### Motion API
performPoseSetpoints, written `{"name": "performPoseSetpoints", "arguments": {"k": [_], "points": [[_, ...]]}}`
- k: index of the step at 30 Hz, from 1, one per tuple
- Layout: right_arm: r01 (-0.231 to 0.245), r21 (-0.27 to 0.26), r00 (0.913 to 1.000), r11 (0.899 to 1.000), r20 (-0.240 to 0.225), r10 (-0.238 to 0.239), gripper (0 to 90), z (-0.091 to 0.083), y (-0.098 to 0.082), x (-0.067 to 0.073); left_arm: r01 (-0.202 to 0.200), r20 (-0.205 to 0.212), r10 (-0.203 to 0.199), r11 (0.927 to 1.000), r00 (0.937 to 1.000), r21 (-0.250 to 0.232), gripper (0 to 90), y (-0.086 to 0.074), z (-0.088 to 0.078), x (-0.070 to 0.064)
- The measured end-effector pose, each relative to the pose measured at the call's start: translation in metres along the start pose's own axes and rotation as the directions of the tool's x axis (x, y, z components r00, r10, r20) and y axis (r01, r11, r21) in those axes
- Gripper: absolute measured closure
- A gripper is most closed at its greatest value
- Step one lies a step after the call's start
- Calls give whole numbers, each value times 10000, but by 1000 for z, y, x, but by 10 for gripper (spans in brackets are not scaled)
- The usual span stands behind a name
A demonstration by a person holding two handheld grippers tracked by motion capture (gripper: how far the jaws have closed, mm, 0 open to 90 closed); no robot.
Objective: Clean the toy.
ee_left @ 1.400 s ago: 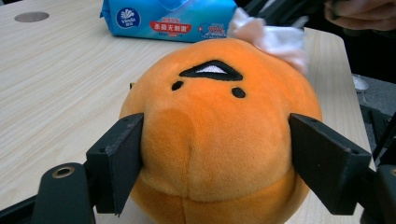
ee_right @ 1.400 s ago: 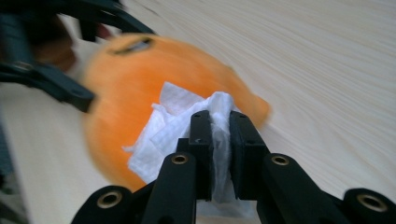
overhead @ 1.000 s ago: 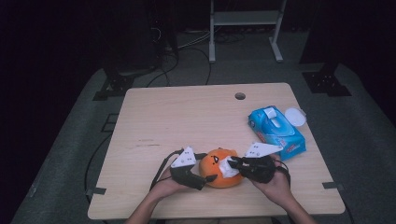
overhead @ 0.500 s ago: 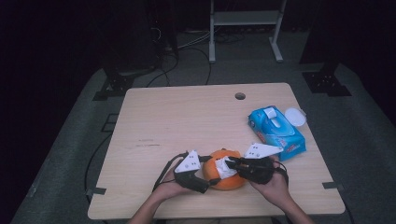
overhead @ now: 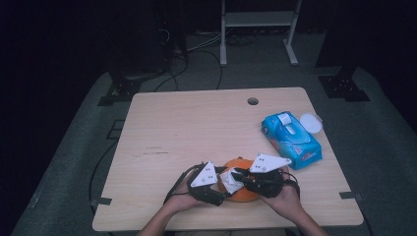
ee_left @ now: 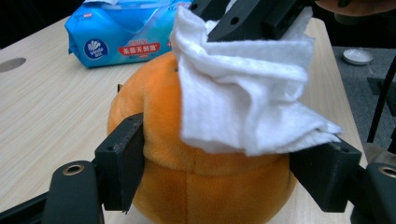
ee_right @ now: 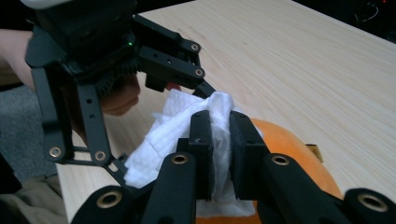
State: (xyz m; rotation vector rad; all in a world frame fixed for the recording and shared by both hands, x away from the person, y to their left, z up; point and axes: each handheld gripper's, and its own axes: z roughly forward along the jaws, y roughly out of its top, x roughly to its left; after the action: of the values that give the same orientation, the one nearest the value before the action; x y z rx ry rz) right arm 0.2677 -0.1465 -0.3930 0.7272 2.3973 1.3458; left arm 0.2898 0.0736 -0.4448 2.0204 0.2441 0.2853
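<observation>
An orange plush pumpkin (overhead: 242, 195) (ee_left: 187, 186) sits near the table's front edge. My left gripper (overhead: 222, 187) (ee_left: 226, 168) has a jaw on each side of it. Those jaws have just been closing and their pads now press into the plush. My right gripper (overhead: 237, 175) (ee_right: 219, 135) reaches in from the right, shut on a crumpled white wipe (overhead: 228, 180) (ee_right: 159, 140) (ee_left: 243, 93). The wipe lies over the top of the pumpkin (ee_right: 289, 144).
A blue pack of wipes (overhead: 292, 140) (ee_left: 121, 35) lies at the right of the wooden table (overhead: 196, 128), with a small white lid (overhead: 311, 123) beside it. A cable hole (overhead: 253, 101) sits near the far edge. Stands and cables are on the dark floor beyond.
The left gripper's jaws have closed in on the pumpkin. The right gripper with the wipe has shifted slightly left over the plush.
</observation>
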Motion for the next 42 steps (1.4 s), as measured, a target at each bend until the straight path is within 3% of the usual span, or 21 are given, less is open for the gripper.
{"name": "performPoseSetpoints", "arguments": {"k": [5, 6, 7, 9, 10, 14, 17, 20, 22, 24, 26, 27, 28, 30, 32, 34, 35, 41, 42], "points": [[-601, 38, 9973, 9982, 419, 599, 796, -6, -7, -20, 223, 127, -224, 9997, 9997, 50, 253, -5, -3, 5], [-1059, 130, 9923, 9943, 655, 1048, 797, -8, -15, -34, 521, 112, -522, 9986, 9986, 56, 223, -5, -3, 7], [-1228, 181, 9899, 9923, 731, 1212, 797, -9, -18, -38, 959, 23, -959, 9954, 9954, 24, 188, -5, -2, 10], [-1670, 228, 9839, 9857, 684, 1652, 798, -10, -22, -45, 1810, 1, -1810, 9834, 9835, 125, 84, -4, 2, 14], [-1661, 244, 9841, 9858, 678, 1641, 799, -11, -21, -44, 1886, 25, -1887, 9820, 9820, 132, 73, -4, 3, 15], [-1292, 100, 9916, 9916, 107, 1291, 798, -7, -11, -29, 1338, 104, -1339, 9910, 9909, 91, 135, -2, 3, 10], [-1215, 33, 9918, 9926, -396, 1215, 797, -5, -7, -20, 916, 158, -919, 9956, 9956, 196, 200, -3, 1, 9], [-1093, 91, 9938, 9940, -171, 1095, 797, -6, -7, -22, 781, 231, -788, 9965, 9966, 285, 242, -7, -2, 12], [-1037, 192, 9938, 9944, 415, 1028, 798, -8, -11, -31, 697, 268, -707, 9968, 9971, 384, 251, -10, -5, 15], [-1519, 265, 9871, 9880, 552, 1503, 798, -11, -19, -41, 805, 322, -818, 9960, 9961, 398, 246, -14, -7, 16], [-1669, 278, 9846, 9856, 573, 1651, 798, -12, -22, -43, 925, 302, -939, 9947, 9951, 456, 222, -13, -7, 17], [-1723, 284, 9839, 9846, 535, 1707, 799, -13, -24, -43, 987, 272, -1002, 9939, 9946, 500, 163, -10, -6, 17], [-1618, 262, 9858, 9865, 500, 1604, 799, -12, -21, -38, 1134, 231, -1146, 9923, 9931, 490, 83, -6, -5, 17], [-1431, 199, 9894, 9895, 292, 1425, 798, -10, -17, -31, 1199, 235, -1201, 9927, 9925, 85, 70, 1, -5, 15], [-1123, 161, 9937, 9935, 60, 1122, 796, -7, -14, -22, 1088, 257, -1087, 9941, 9937, -24, 79, 5, -5, 11], [-787, 209, 9969, 9967, 105, 785, 796, -5, -12, -15, 623, 99, -626, 9976, 9980, 290, 154, 4, -4, 9], [-620, 233, 9980, 9978, 162, 616, 796, -5, -12, -14, 687, 131, -692, 9971, 9975, 329, 182, 1, -5, 10], [-1014, 343, 9945, 9943, 311, 1004, 797, -8, -21, -29, 1070, 264, -1084, 9931, 9938, 485, 247, -7, -12, 22], [-1264, 389, 9910, 9912, 502, 1244, 797, -11, -26, -38, 1190, 285, -1207, 9914, 9923, 545, 247, -10, -15, 25]]}}
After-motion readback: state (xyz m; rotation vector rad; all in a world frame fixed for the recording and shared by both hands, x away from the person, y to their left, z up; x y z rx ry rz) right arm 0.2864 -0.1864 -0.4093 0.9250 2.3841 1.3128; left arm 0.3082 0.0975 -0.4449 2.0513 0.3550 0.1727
